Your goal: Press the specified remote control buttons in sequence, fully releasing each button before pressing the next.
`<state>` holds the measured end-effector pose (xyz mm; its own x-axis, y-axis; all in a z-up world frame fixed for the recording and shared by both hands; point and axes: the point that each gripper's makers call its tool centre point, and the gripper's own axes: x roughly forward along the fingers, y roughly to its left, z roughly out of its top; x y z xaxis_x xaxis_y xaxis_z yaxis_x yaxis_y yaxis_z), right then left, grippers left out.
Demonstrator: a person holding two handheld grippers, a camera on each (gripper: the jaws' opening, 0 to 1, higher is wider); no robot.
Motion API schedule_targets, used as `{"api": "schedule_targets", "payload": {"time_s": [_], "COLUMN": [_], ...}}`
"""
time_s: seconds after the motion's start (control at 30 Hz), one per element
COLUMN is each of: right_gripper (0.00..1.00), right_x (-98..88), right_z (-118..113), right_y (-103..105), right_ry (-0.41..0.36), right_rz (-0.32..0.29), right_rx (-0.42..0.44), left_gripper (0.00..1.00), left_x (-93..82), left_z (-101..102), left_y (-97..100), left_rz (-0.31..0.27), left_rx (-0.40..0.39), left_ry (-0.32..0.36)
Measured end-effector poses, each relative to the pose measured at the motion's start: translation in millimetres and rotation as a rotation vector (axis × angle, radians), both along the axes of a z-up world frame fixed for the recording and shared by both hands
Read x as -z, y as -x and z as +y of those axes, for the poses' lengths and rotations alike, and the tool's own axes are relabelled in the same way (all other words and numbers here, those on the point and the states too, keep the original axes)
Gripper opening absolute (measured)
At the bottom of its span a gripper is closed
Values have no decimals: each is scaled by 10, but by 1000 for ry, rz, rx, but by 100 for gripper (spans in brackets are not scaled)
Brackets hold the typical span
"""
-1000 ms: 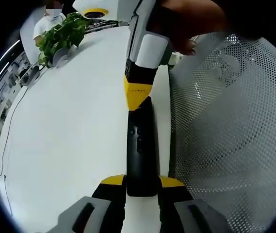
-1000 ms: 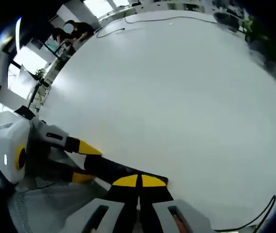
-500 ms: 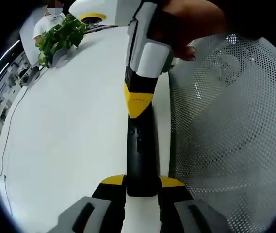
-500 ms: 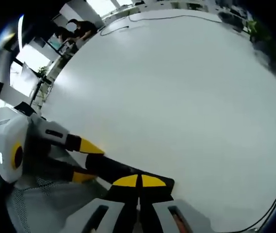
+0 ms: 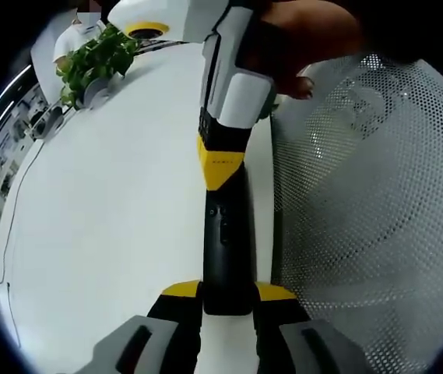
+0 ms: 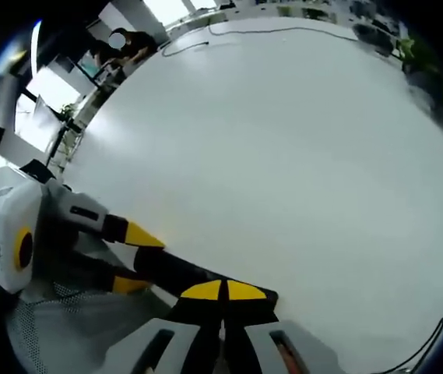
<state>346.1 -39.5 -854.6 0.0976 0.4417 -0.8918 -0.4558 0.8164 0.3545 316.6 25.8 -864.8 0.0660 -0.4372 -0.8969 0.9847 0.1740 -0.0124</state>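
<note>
A black remote control (image 5: pixel 226 253) lies lengthwise on the white table, buttons facing up. My left gripper (image 5: pixel 229 290) is shut on its near end, a yellow tip on each side. My right gripper (image 5: pixel 221 165) comes down from the top of the left gripper view, held by a hand, jaws shut together, its yellow tip touching the remote's far part just beyond the buttons. In the right gripper view the right gripper (image 6: pixel 223 291) rests shut on the remote (image 6: pixel 176 272), while the left gripper (image 6: pixel 134 261) clamps it from the left.
A white perforated mesh basket (image 5: pixel 361 202) stands close along the remote's right side. A potted plant (image 5: pixel 96 58) sits at the table's far left corner. Cables (image 6: pixel 268 31) lie along the far table edge. People are in the background.
The right gripper's tip slid a little along the remote toward the buttons, then held still. The left gripper and remote have not moved.
</note>
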Motion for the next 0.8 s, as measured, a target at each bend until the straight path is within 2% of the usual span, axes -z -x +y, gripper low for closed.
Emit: {"api": "schedule_targets", "payload": {"time_s": [0.13, 0.23, 0.3, 0.53, 0.73, 0.8], "right_gripper": [0, 0, 0, 0, 0, 0], "right_x": [7, 19, 27, 31, 18, 20], "right_z": [-5, 3, 5, -3, 15, 2], "right_y": [-4, -9, -10, -34, -25, -8], "right_ry": [6, 38, 41, 15, 43, 53], "right_rz": [-6, -48, -58, -53, -74, -60], "right_rx": [-1, -47, -44, -16, -76, -83], "left_gripper": [25, 25, 25, 25, 25, 25], "left_x": [0, 1, 1, 4, 3, 2], "left_z": [-1, -3, -5, -9, -9, -11], "left_y": [-2, -4, -4, -4, 1, 2], "left_rz": [0, 1, 1, 0, -2, -3], "left_rx": [1, -2, -2, 2, 3, 4], "left_ry": [-1, -2, -3, -6, -3, -2]}}
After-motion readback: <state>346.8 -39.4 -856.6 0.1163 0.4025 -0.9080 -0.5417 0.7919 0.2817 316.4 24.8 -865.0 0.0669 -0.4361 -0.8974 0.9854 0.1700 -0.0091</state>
